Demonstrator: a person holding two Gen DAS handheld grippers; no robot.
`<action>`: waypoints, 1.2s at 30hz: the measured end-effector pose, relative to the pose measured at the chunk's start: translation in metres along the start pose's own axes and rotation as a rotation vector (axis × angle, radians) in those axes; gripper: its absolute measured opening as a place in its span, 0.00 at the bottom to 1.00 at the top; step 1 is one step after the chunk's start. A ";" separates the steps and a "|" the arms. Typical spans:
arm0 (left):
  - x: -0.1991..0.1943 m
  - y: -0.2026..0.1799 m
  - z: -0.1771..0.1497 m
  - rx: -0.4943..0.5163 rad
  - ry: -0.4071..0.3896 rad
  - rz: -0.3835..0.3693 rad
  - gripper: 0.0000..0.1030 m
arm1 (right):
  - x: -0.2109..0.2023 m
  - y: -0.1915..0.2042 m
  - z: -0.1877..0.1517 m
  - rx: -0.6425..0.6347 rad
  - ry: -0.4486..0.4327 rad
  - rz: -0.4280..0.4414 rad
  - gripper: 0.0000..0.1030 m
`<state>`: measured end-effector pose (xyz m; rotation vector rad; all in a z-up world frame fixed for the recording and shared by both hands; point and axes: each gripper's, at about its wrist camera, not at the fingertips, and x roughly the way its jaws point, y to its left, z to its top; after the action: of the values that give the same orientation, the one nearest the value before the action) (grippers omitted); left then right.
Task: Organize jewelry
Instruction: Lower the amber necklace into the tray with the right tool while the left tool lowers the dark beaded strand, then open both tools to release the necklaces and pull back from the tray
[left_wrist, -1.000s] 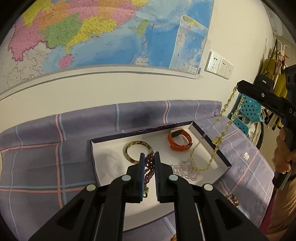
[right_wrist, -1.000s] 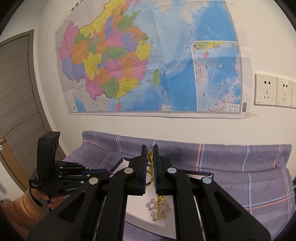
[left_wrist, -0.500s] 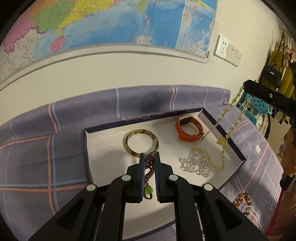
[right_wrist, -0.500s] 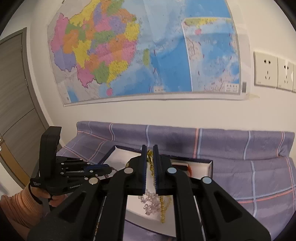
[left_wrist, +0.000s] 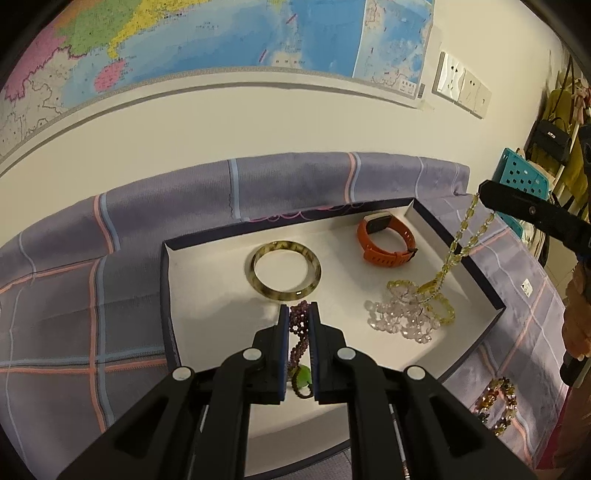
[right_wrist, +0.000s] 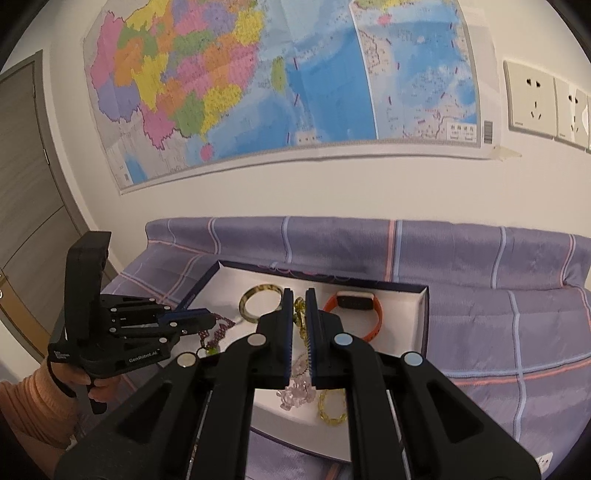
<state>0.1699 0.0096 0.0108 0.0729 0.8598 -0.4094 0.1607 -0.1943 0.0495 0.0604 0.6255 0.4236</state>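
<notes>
A white jewelry tray (left_wrist: 207, 280) with a dark rim lies on the purple plaid cloth. My left gripper (left_wrist: 298, 314) is shut on a purple bead necklace (left_wrist: 300, 325) with a green pendant, which hangs over the tray's front. My right gripper (right_wrist: 299, 301) is shut on a yellow bead necklace (left_wrist: 458, 243); its lower end coils on the tray beside a clear crystal bracelet (left_wrist: 399, 317). A mottled bangle (left_wrist: 286, 269) and an orange watch band (left_wrist: 388, 243) lie further back in the tray. The right wrist view shows the tray (right_wrist: 417, 317), bangle (right_wrist: 258, 301) and band (right_wrist: 369, 321).
A multicolour bead bracelet (left_wrist: 495, 398) lies on the cloth to the right of the tray. A wall with a map (right_wrist: 280, 81) and sockets (right_wrist: 532, 99) rises behind the table. A teal basket (left_wrist: 524, 177) and hanging bags stand at the right.
Both grippers have come down toward the tray. The yellow necklace's lower end has piled up on the tray floor by the crystal bracelet. The purple necklace hangs lower over the tray.
</notes>
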 end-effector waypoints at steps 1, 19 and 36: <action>0.002 0.000 0.000 -0.001 0.005 0.003 0.08 | 0.001 0.000 -0.001 -0.001 0.004 -0.001 0.07; 0.020 0.003 -0.007 -0.013 0.085 0.037 0.12 | 0.040 -0.010 -0.028 0.024 0.140 -0.023 0.07; -0.050 0.006 -0.030 -0.023 -0.089 0.034 0.35 | 0.023 -0.014 -0.043 0.079 0.149 -0.033 0.44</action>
<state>0.1211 0.0376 0.0278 0.0471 0.7743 -0.3684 0.1572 -0.2007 -0.0008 0.0944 0.7889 0.3740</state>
